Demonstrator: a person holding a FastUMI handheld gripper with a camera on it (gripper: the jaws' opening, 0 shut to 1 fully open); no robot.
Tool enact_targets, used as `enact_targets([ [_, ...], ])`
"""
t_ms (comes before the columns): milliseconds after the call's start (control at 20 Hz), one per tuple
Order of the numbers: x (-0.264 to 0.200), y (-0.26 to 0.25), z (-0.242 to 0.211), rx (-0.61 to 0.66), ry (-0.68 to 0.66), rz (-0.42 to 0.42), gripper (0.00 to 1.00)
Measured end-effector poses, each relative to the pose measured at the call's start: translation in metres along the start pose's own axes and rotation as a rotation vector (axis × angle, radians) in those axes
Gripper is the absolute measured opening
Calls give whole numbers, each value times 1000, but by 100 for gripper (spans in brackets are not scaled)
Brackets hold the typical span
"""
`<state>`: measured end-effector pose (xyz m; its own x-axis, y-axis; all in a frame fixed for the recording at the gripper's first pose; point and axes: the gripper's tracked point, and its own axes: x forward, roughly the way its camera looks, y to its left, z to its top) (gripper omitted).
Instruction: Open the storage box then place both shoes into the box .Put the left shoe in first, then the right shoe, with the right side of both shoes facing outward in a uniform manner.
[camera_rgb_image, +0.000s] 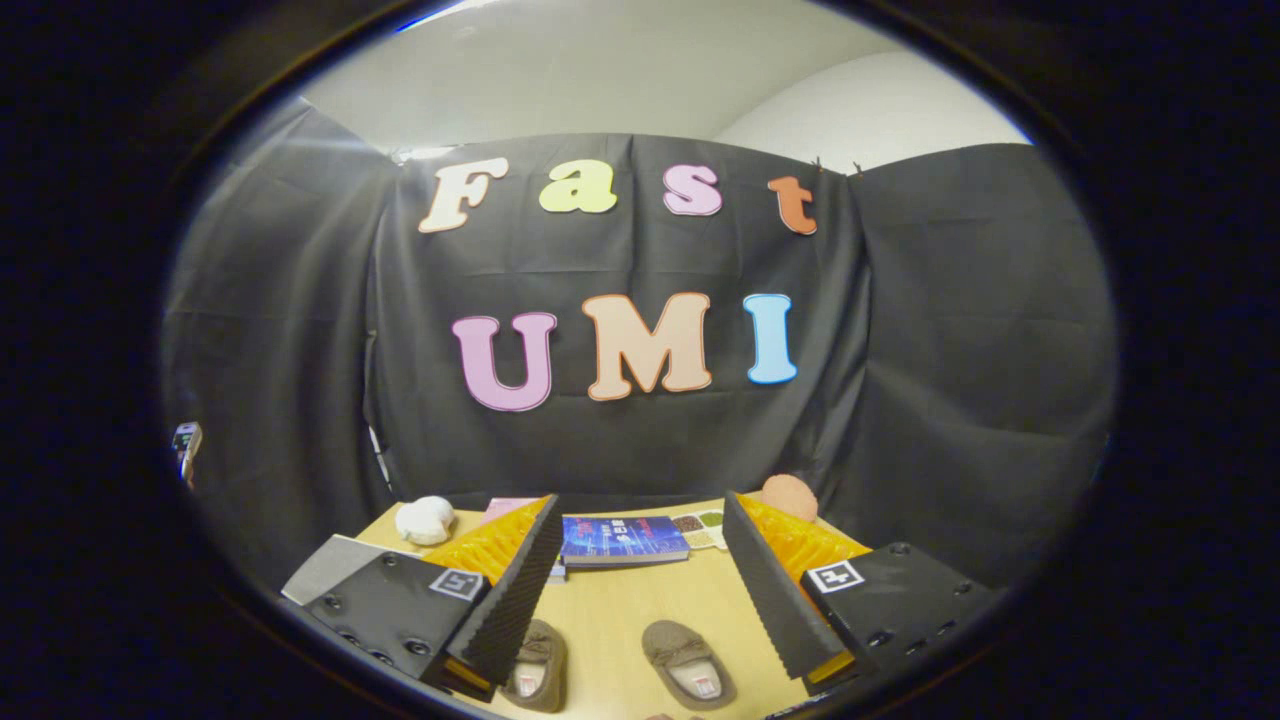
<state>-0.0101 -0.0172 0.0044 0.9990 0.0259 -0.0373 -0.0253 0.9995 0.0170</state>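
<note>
Two shoes (620, 665) sit on the tabletop (625, 610) near its front edge, side by side, openings up, toes pointing away toward the far edge. Left one (538, 665) is partly hidden behind the gripper's left finger; right one (688, 662) lies in the gap between the fingers, closer to the right finger, touching neither.

Gripper (640, 575) is spread wide, nothing held. Fingers (515, 590) hang above the table, apart from the shoes.

Other stuff:
- Blue book (622, 538) lies flat at the far edge, beyond the fingers, in line with the gap between them.
- Pink item (508, 508) just left of the book, mostly hidden by the left finger, can't tell what it is.
- Card with small coloured patches (703, 528) just right of the book.
- White lumpy object (425, 520) at the far left corner.
- Round orange-pink object (790, 497) at the far right corner, behind the right finger.
- Grey flat piece (330, 568) at the left edge, partly hidden by the gripper body; can't tell if it belongs to the storage box.

Nothing lies between the shoes and the book, just bare wood.

Surface: light wooden tabletop. Room: black cloth wall (950, 350) on three sides, white wall and ceiling (600, 80) above it.
</note>
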Motion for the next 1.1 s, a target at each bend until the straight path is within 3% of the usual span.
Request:
enact_targets([
  [650, -1, 28, -26, 185, 62, 60, 100],
  [1100, -11, 81, -85, 368, 210, 157, 100],
])
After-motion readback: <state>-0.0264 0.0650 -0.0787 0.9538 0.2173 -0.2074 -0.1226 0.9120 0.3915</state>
